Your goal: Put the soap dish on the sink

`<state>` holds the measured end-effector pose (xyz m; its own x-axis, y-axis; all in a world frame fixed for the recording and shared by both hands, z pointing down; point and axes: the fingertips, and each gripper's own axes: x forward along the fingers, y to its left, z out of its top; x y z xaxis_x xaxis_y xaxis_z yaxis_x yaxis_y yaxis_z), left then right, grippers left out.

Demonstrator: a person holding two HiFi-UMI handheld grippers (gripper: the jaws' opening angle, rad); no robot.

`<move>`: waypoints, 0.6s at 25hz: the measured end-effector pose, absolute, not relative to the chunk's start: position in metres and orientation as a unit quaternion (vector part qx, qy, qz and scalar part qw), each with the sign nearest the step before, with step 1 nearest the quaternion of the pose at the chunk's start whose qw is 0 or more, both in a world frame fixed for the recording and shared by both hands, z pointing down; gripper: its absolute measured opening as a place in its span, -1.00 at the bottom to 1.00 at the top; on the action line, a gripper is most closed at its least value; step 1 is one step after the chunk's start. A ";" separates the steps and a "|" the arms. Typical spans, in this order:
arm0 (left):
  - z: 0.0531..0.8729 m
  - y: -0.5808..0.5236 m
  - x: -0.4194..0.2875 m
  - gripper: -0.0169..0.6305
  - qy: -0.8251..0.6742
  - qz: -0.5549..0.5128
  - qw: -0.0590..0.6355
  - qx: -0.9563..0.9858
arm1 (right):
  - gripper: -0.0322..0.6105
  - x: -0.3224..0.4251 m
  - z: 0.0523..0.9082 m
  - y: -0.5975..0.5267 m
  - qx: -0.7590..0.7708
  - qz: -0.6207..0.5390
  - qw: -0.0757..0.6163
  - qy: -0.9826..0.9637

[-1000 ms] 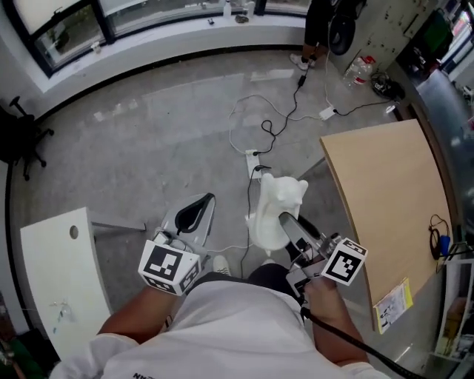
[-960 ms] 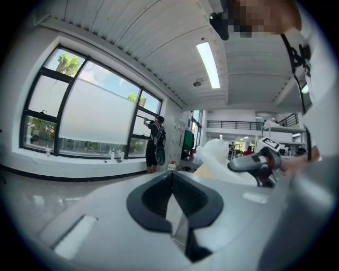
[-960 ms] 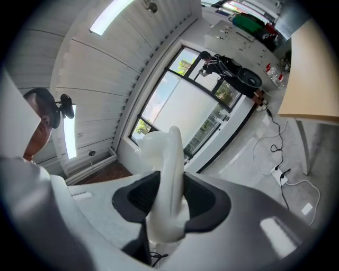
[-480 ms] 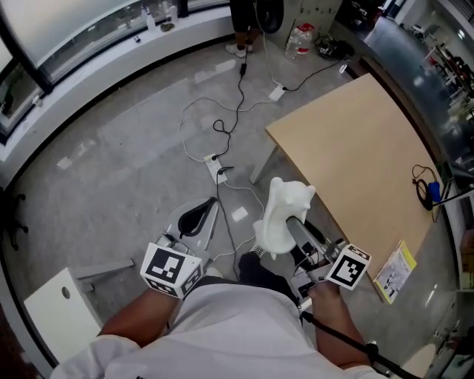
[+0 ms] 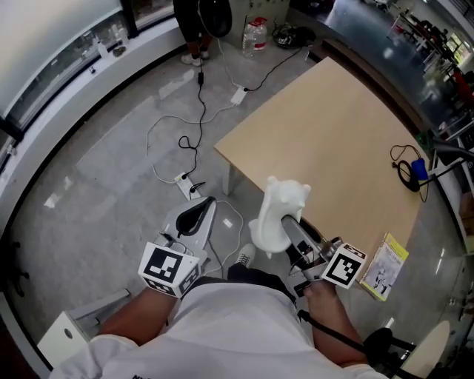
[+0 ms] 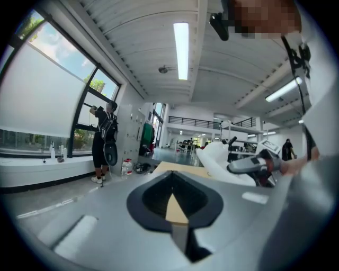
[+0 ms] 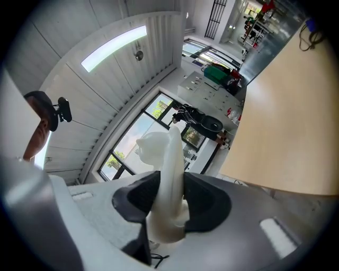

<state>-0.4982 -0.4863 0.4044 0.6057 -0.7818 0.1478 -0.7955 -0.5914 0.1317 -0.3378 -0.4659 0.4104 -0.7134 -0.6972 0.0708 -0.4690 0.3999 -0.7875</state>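
The soap dish [image 5: 278,213] is a white, cat-shaped piece held upright in front of my body, above the floor next to the table's near corner. My right gripper [image 5: 286,222] is shut on its lower edge; in the right gripper view the dish [image 7: 166,169] stands pinched between the black pads of that gripper [image 7: 168,204]. My left gripper [image 5: 200,211] hovers to the left of the dish, shut and holding nothing. The left gripper view shows its own jaws [image 6: 172,204] closed, with the dish [image 6: 220,164] off to the right. No sink is in view.
A tan wooden table [image 5: 333,133] fills the upper right, with a blue item and black cable [image 5: 413,171] on it and a booklet [image 5: 382,271] at its near edge. Cables and a power strip [image 5: 186,183] lie on the grey floor. A person [image 5: 201,18] stands at the far window.
The view has swung right: the table has slid left and closer to the grippers, and the white panel at lower left has nearly left the frame. Both grippers keep their pose and grip.
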 end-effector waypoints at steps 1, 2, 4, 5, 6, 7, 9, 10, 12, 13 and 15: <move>0.401 -0.496 -0.490 -0.93 -0.437 0.038 0.093 0.894 | -0.47 -0.331 0.406 -0.471 -0.357 -0.417 0.139 0.824; 0.397 -0.506 -0.483 -0.93 -0.433 0.039 0.094 0.896 | -0.47 -0.323 0.401 -0.476 -0.361 -0.415 0.142 0.823; 0.393 -0.526 -0.468 -0.93 -0.426 0.039 0.094 0.899 | -0.47 -0.308 0.398 -0.486 -0.370 -0.414 0.148 0.819; 0.393 -0.535 -0.459 -0.93 -0.422 0.038 0.094 0.901 | -0.47 -0.300 0.400 -0.491 -0.374 -0.414 0.153 0.815; 0.394 -0.542 -0.449 -0.93 -0.416 0.037 0.093 0.904 | -0.47 -0.291 0.403 -0.495 -0.379 -0.416 0.158 0.812; 0.395 -0.549 -0.439 -0.93 -0.411 0.036 0.091 0.906 | -0.47 -0.282 0.406 -0.499 -0.384 -0.417 0.163 0.808; 0.396 -0.559 -0.418 -0.93 -0.400 0.034 0.089 0.911 | -0.47 -0.264 0.413 -0.506 -0.394 -0.420 0.170 0.799; 0.396 -0.562 -0.409 -0.93 -0.395 0.032 0.090 0.913 | -0.47 -0.255 0.416 -0.509 -0.400 -0.421 0.173 0.796; 0.398 -0.568 -0.392 -0.93 -0.384 0.032 0.095 0.918 | -0.47 -0.240 0.419 -0.514 -0.409 -0.421 0.180 0.789; 0.400 -0.569 -0.386 -0.93 -0.377 0.035 0.095 0.921 | -0.47 -0.235 0.421 -0.516 -0.412 -0.422 0.185 0.786; 0.403 -0.573 -0.378 -0.93 -0.367 0.045 0.091 0.925 | -0.47 -0.227 0.424 -0.518 -0.419 -0.425 0.195 0.779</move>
